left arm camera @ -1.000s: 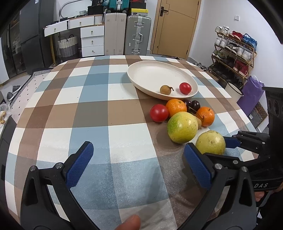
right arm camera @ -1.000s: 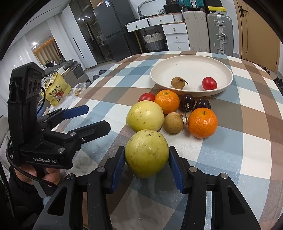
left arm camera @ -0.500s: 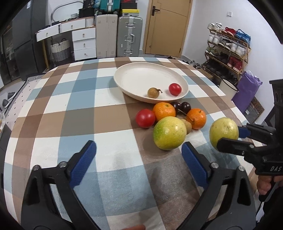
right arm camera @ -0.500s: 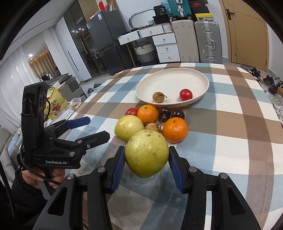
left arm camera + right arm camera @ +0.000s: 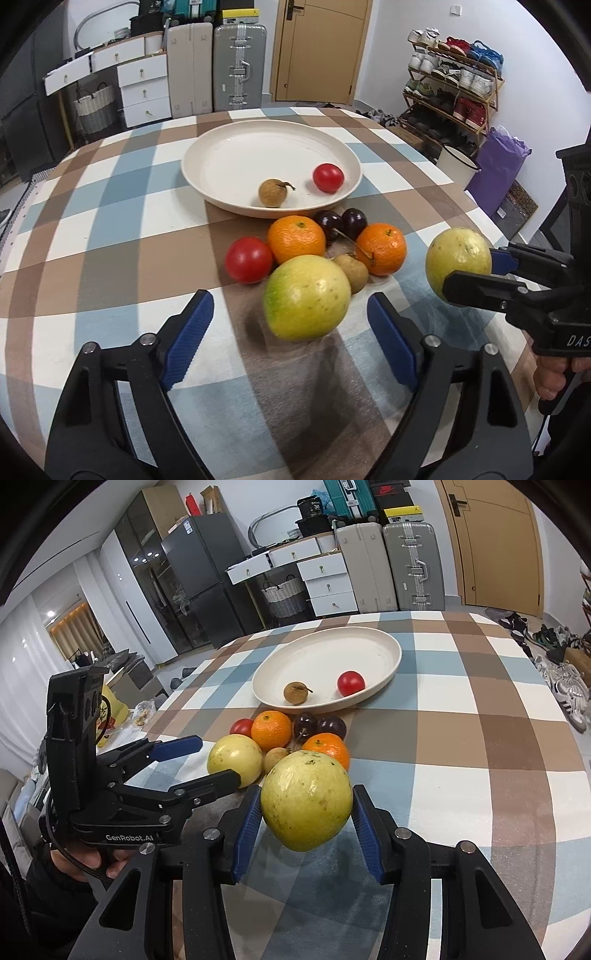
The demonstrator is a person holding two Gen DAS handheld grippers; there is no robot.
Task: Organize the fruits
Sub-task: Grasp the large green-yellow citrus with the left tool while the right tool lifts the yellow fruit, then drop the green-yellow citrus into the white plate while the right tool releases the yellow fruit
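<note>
My right gripper (image 5: pixel 306 808) is shut on a yellow-green round fruit (image 5: pixel 306 799) and holds it lifted above the table; the same held fruit (image 5: pixel 458 258) shows at the right of the left wrist view. My left gripper (image 5: pixel 288 301) has its jaws closing around a second yellow-green fruit (image 5: pixel 306 297) lying on the cloth, with gaps on both sides. Behind it lie a red tomato (image 5: pixel 249 260), two oranges (image 5: pixel 296 239), two dark cherries (image 5: pixel 343 221) and a brown longan (image 5: pixel 352 271). The cream plate (image 5: pixel 221 192) holds a longan (image 5: pixel 272 192) and a tomato (image 5: pixel 328 178).
A checked cloth (image 5: pixel 110 229) covers the round table. Beyond it stand suitcases (image 5: pixel 240 66), white drawers (image 5: pixel 144 88) and a door. A shoe rack (image 5: pixel 450 88) and a purple bag (image 5: pixel 498 173) sit off the right edge. A hand (image 5: pixel 85 860) grips the left tool.
The right gripper lifted its fruit off the table and carried it right. The left gripper moved toward the other yellow-green fruit, now between its narrowing jaws.
</note>
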